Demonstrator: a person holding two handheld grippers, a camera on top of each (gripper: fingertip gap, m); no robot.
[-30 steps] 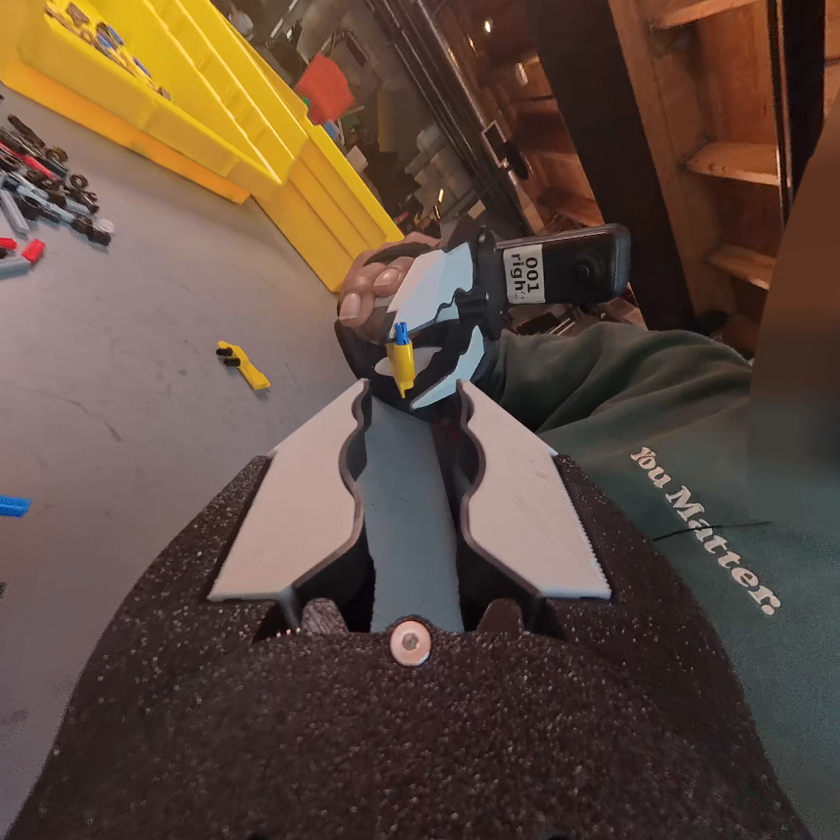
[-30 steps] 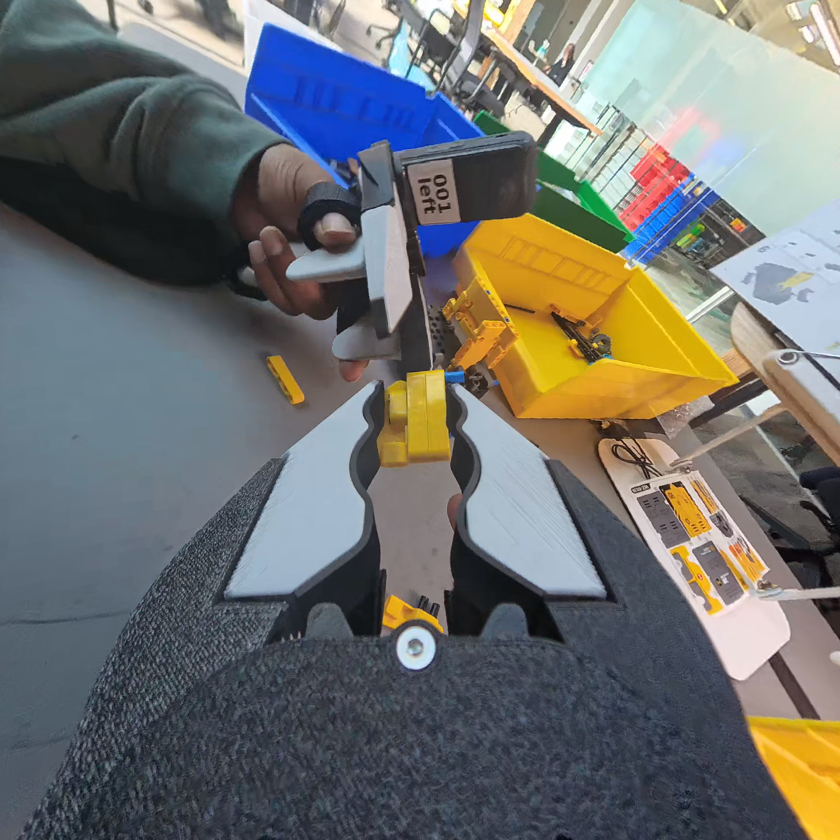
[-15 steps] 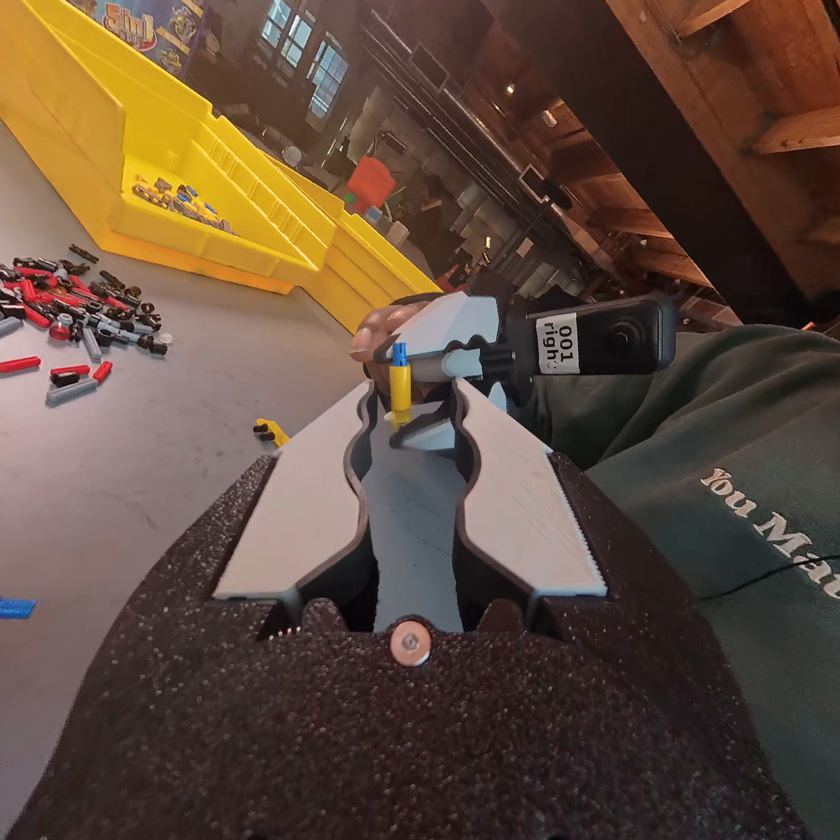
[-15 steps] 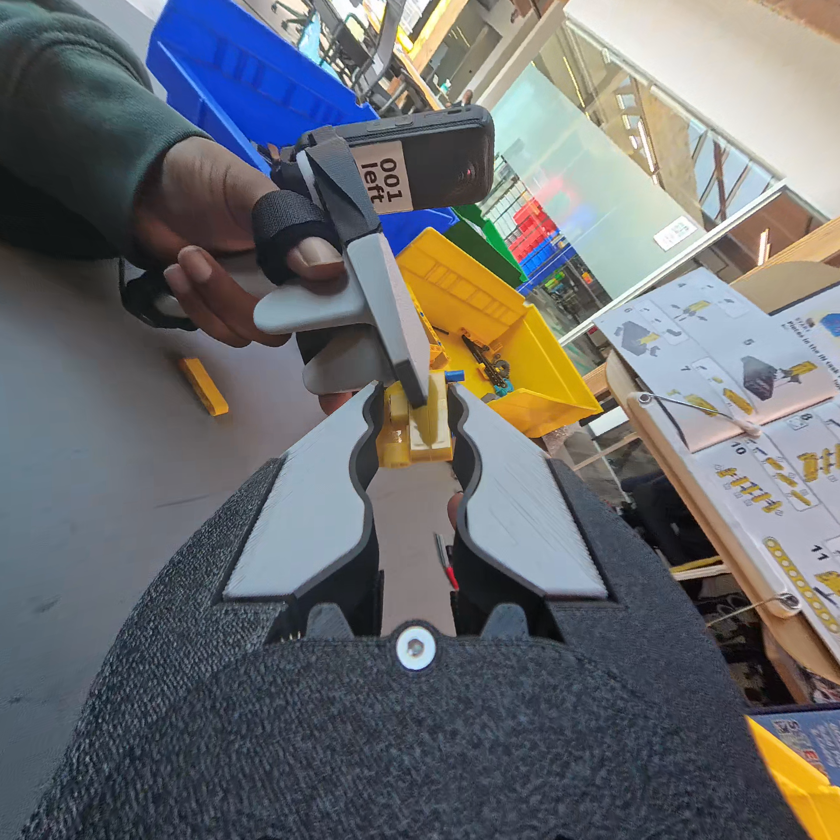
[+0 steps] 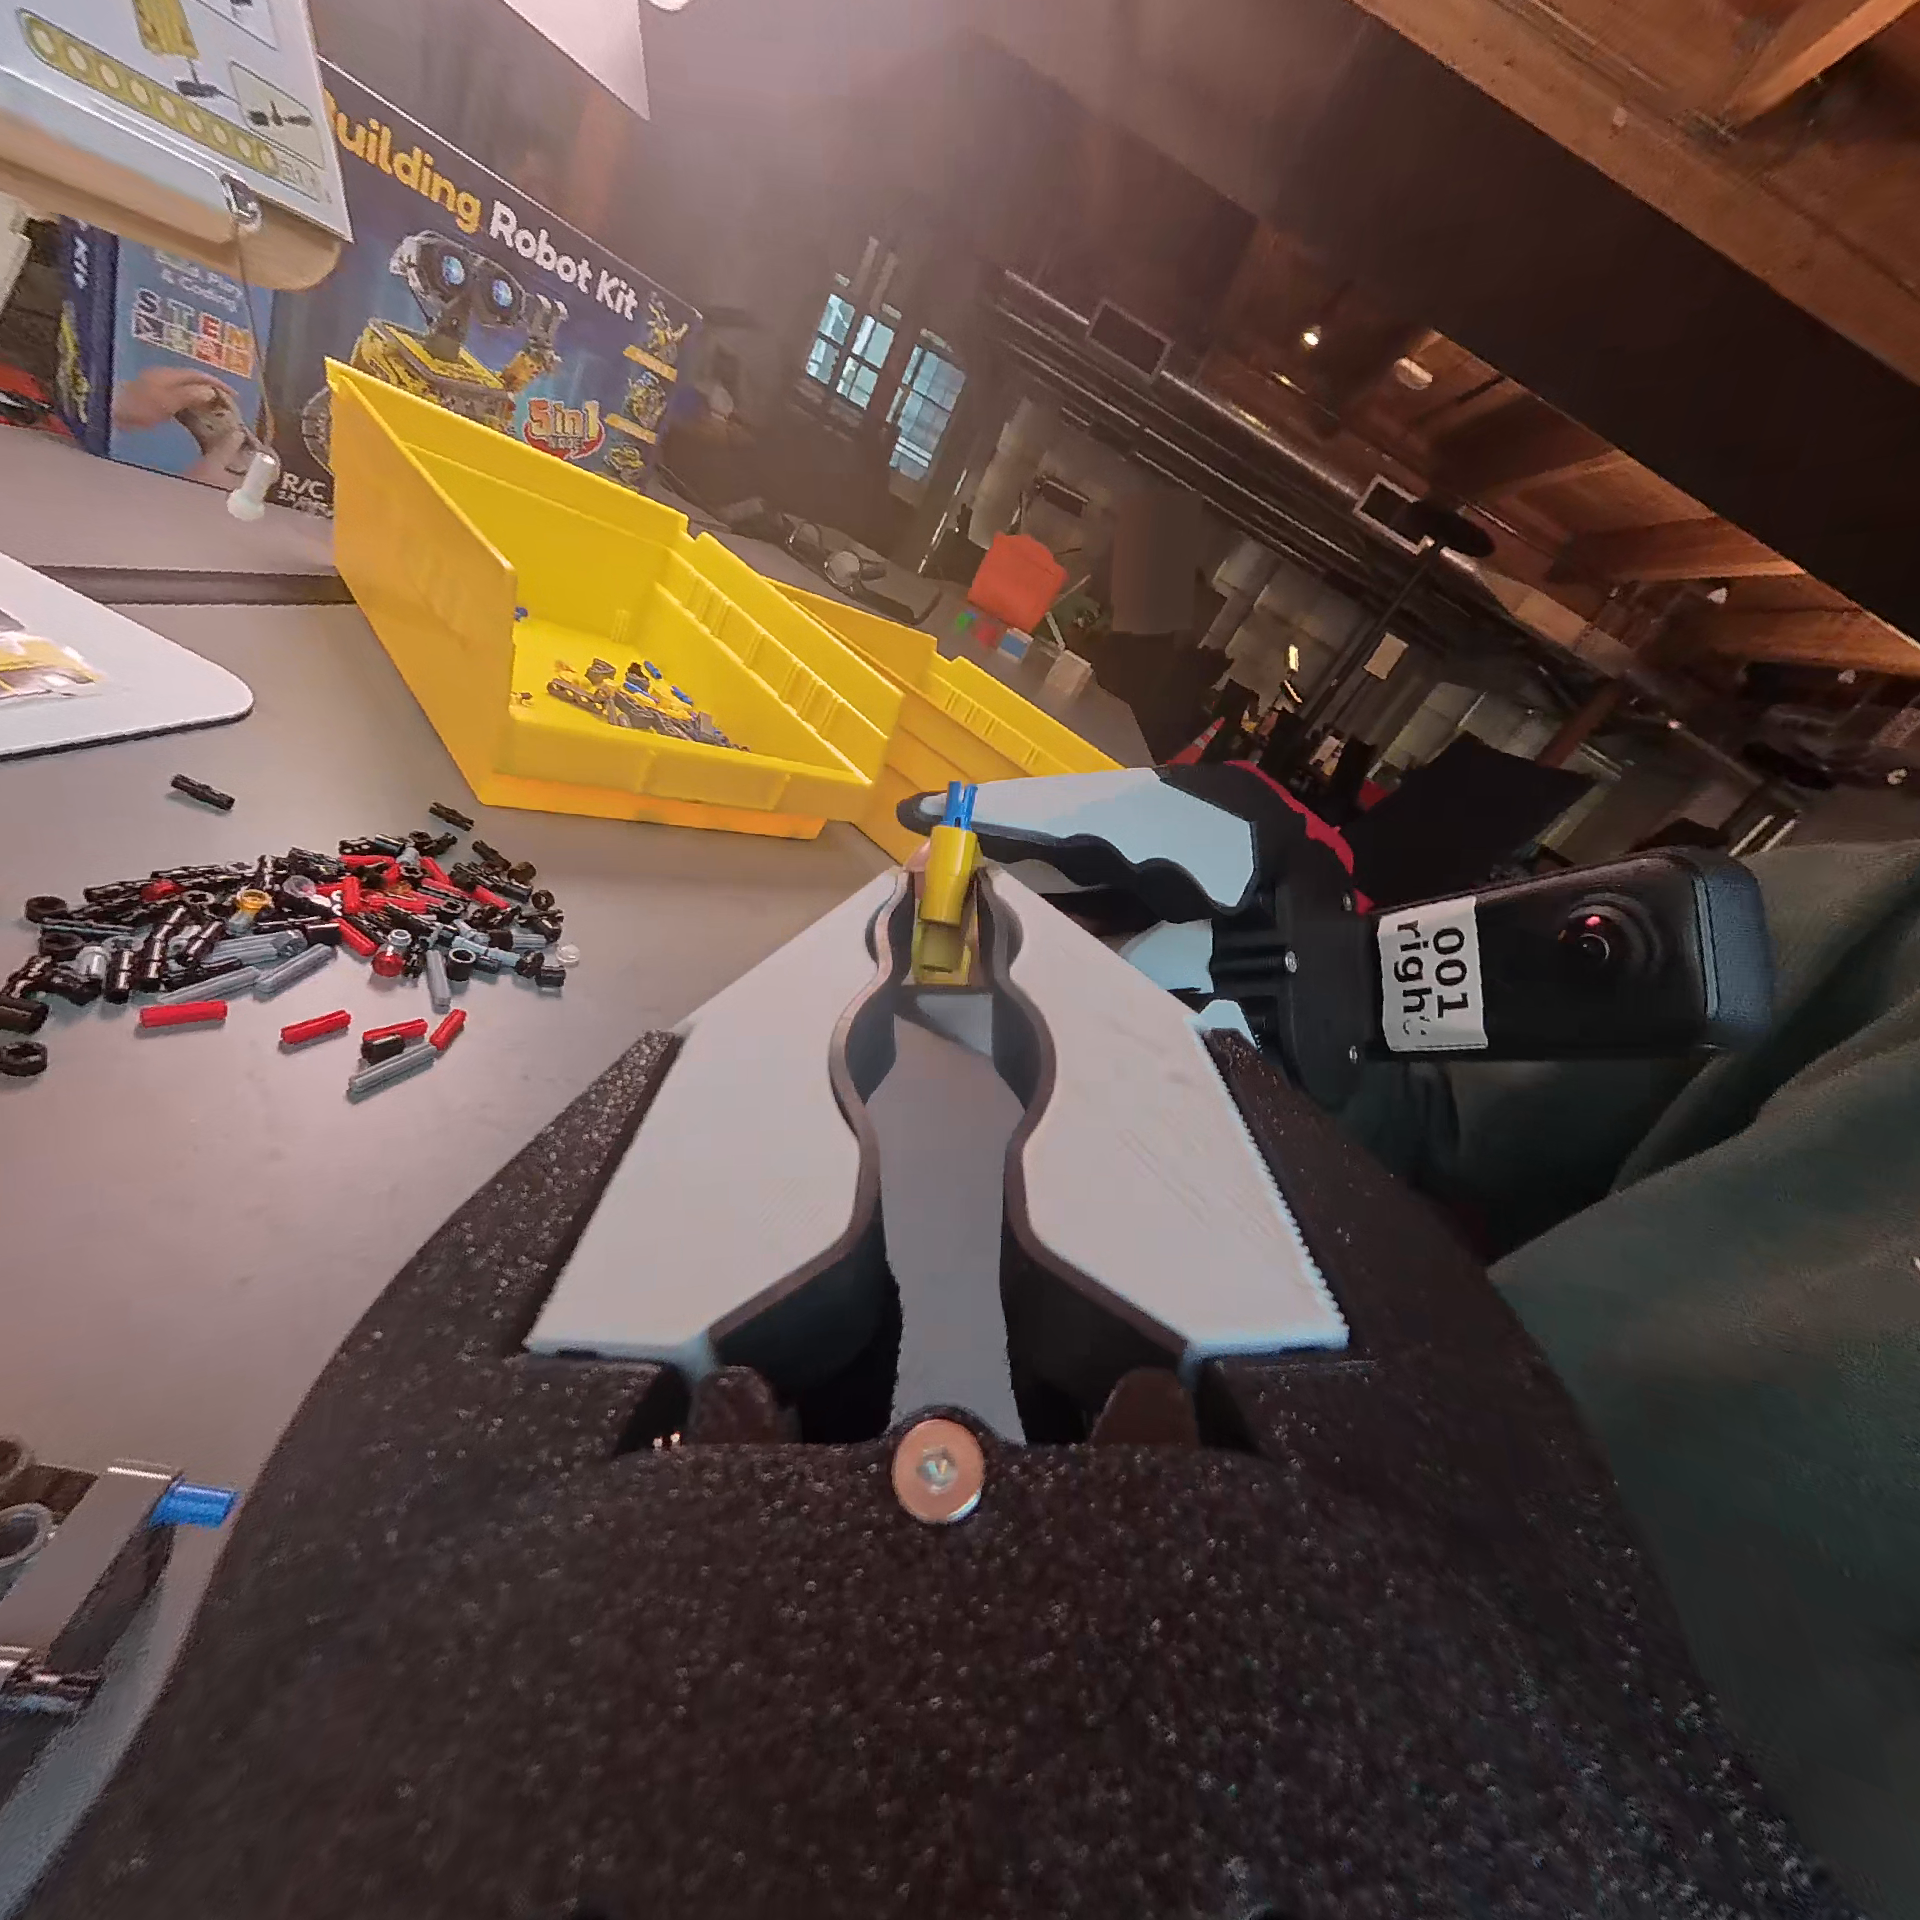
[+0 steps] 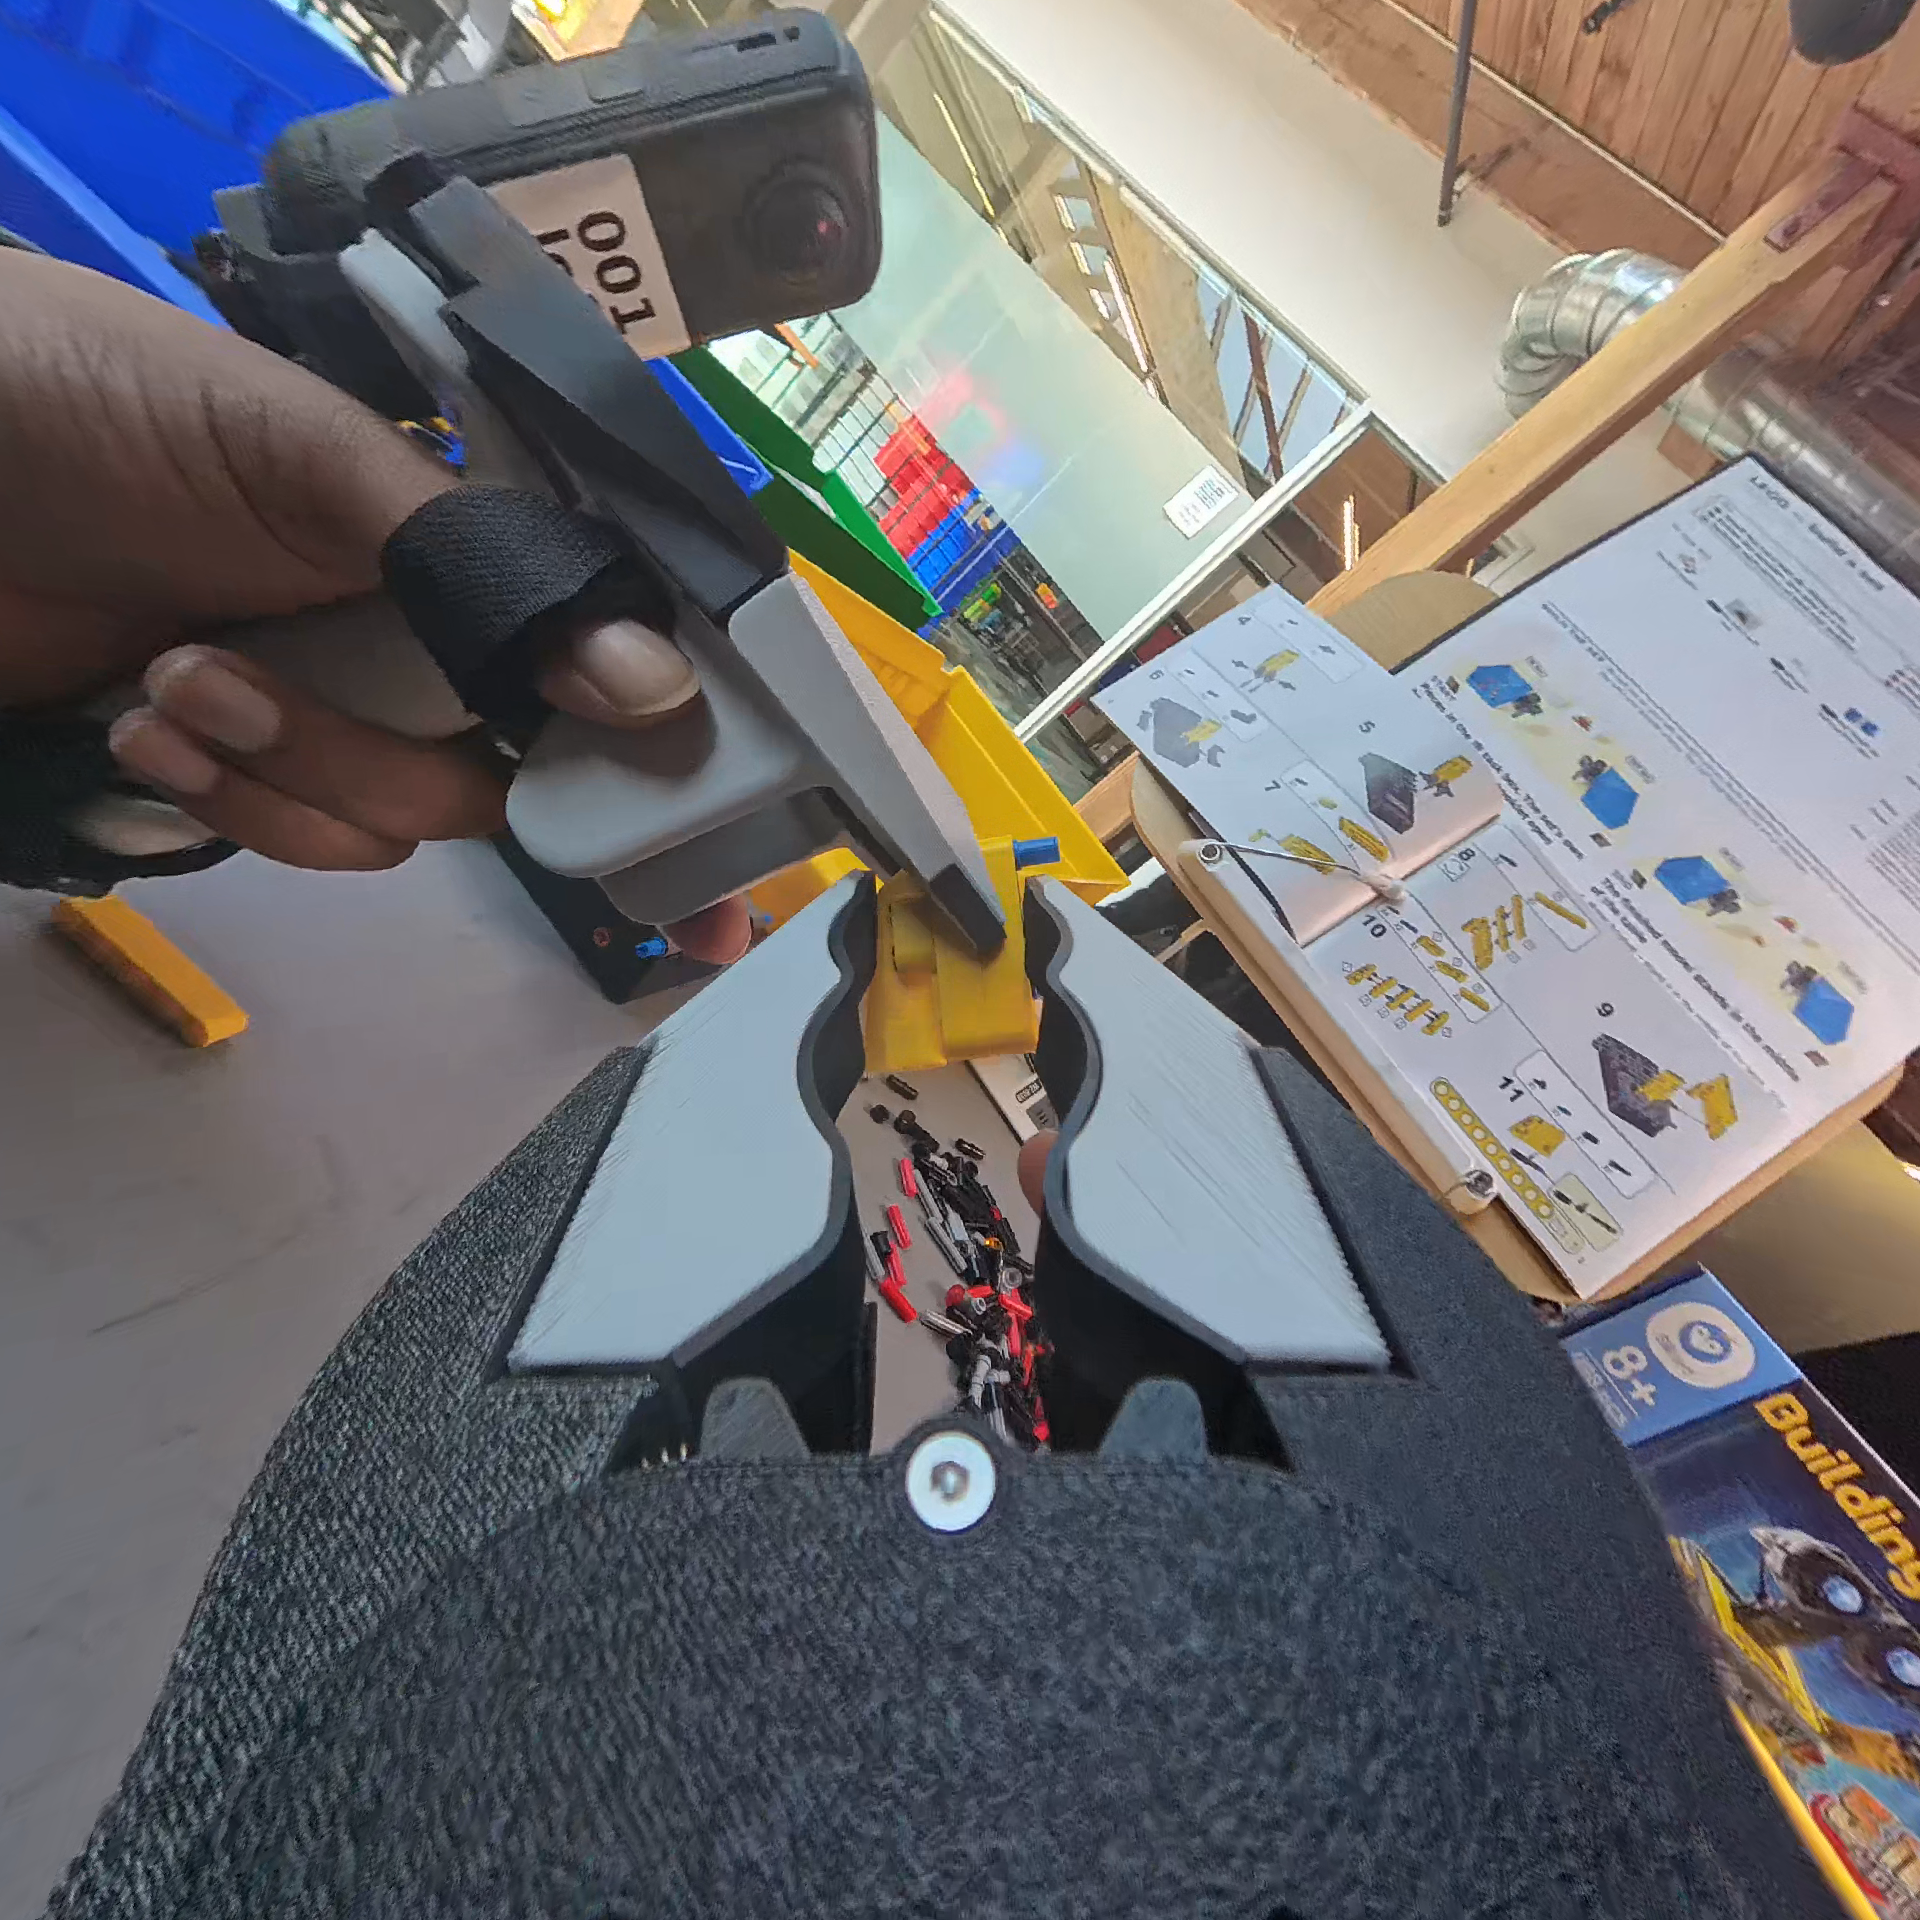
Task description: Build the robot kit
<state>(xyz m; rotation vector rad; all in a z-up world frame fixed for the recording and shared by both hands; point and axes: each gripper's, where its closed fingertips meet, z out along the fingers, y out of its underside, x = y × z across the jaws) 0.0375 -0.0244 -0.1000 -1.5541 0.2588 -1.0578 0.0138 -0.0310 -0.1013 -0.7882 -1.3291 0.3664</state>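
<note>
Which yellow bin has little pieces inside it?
The front yellow bin, nearest the pile of loose pieces on the table. Small dark and blue parts lie on its floor; the yellow bins behind it show none from here.

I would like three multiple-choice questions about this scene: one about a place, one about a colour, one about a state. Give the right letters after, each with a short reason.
1. Where does the pile of small black, red and grey pieces lie?
A. inside the blue bin
B. on the grey table
C. on the instruction booklet

2. What colour is the pin sticking out of the yellow assembly?
A. blue
B. red
C. green

3. How is the right gripper?
A. open and empty
B. lying on the table
C. shut on the yellow assembly

Answers:
1 B, the pieces rest loose on the tabletop.
2 A, the pin shows blue in both views.
3 C, its fingers press the assembly from both sides.
</note>
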